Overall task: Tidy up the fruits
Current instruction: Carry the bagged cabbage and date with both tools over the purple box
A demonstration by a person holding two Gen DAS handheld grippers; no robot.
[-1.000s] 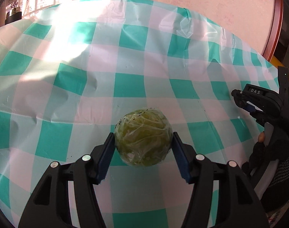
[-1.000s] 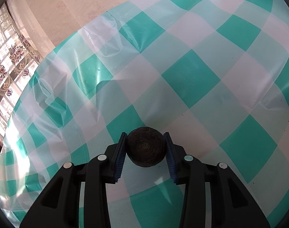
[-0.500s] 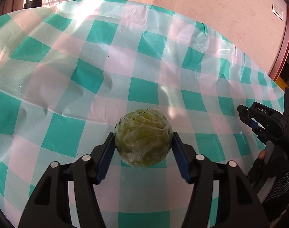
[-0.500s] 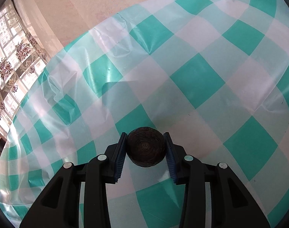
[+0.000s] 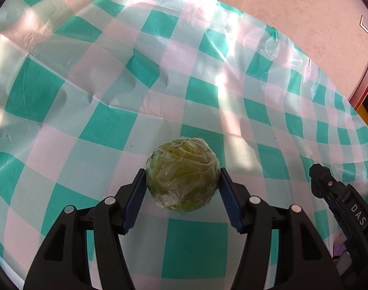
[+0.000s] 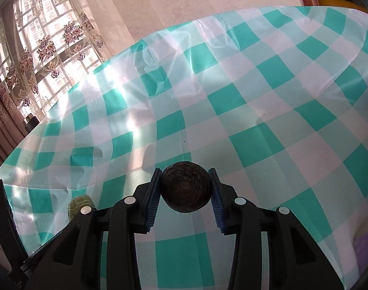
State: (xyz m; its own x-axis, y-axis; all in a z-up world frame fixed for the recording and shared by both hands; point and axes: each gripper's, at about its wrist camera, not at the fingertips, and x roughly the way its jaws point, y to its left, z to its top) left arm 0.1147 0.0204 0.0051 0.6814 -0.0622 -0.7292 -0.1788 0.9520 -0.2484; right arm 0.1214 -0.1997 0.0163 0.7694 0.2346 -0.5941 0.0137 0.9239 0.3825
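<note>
Covering table: teal-checked tablecloth [image 5: 106, 125]

Two black grippers, left [image 5: 182, 194] and right [image 6: 185, 194]

Blue ridged pads [image 5: 135, 199], round silver screws [image 5: 110, 200], white "DAS" letters on the side; maybe shiny plastic.

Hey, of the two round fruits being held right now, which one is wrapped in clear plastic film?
The yellow-green fruit clamped in the left gripper. Crinkled film covers it, while the dark brown fruit in the right gripper is bare and rough.
</note>
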